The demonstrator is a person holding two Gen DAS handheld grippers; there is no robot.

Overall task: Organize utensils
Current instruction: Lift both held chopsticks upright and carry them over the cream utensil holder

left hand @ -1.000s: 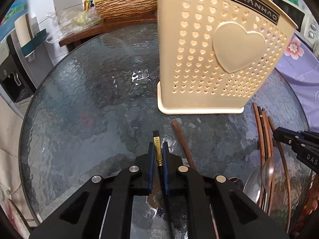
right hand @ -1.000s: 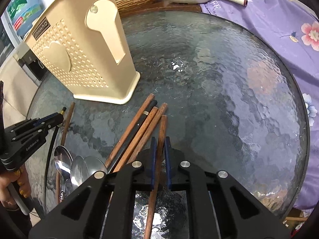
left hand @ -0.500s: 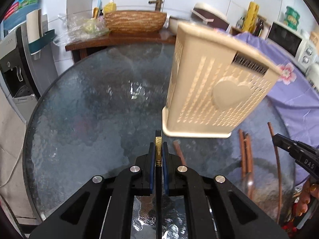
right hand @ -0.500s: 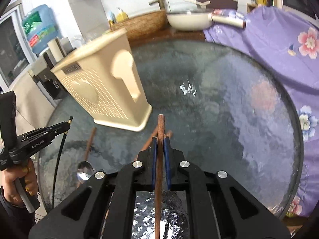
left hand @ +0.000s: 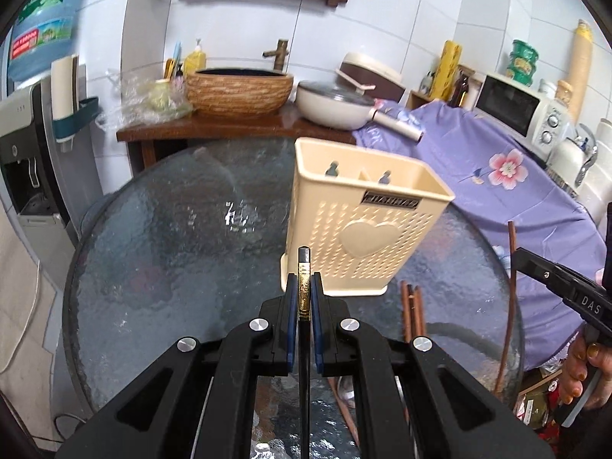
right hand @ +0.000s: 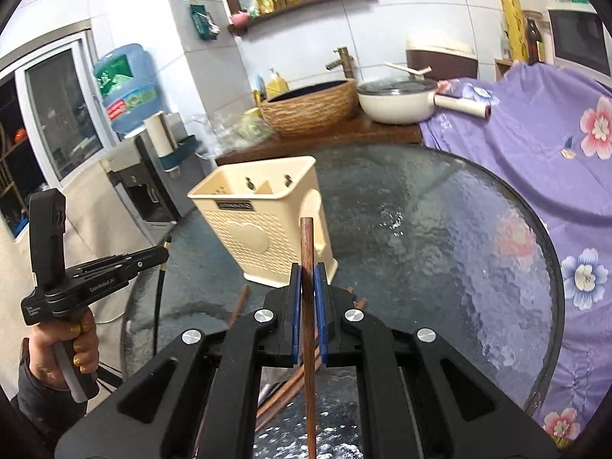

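Both tools have come up off the tabletop since the earlier frames, each carrying one chopstick; the caddy has dropped from filling the top of each view to mid-frame, its open top now visible.

Left tool (left hand: 305, 298), bottom centre of its view: clamped on a black chopstick (left hand: 304, 267) with a gold band, tip poking past the pads, pointing at the caddy's lower left corner. Right tool (right hand: 308, 298), bottom centre of its own view: clamped on a brown wooden chopstick (right hand: 307, 244), tip overlapping the caddy's side.

Cream utensil caddy (left hand: 363, 225) stands upright on the glass tabletop (left hand: 172, 252), centre-right in the left view. Looks empty as far as the two compartments show.

Remaining chopsticks (left hand: 412, 310) lie on the glass just below-right of the caddy in the left view; a spoon bowl (left hand: 346, 390) is partly hidden behind the left tool.

Progress, my read: early. Nothing stowed yet, first two sticks lifted but not above the opening. Left: drop these in, then the rest of the sticks and spoons.
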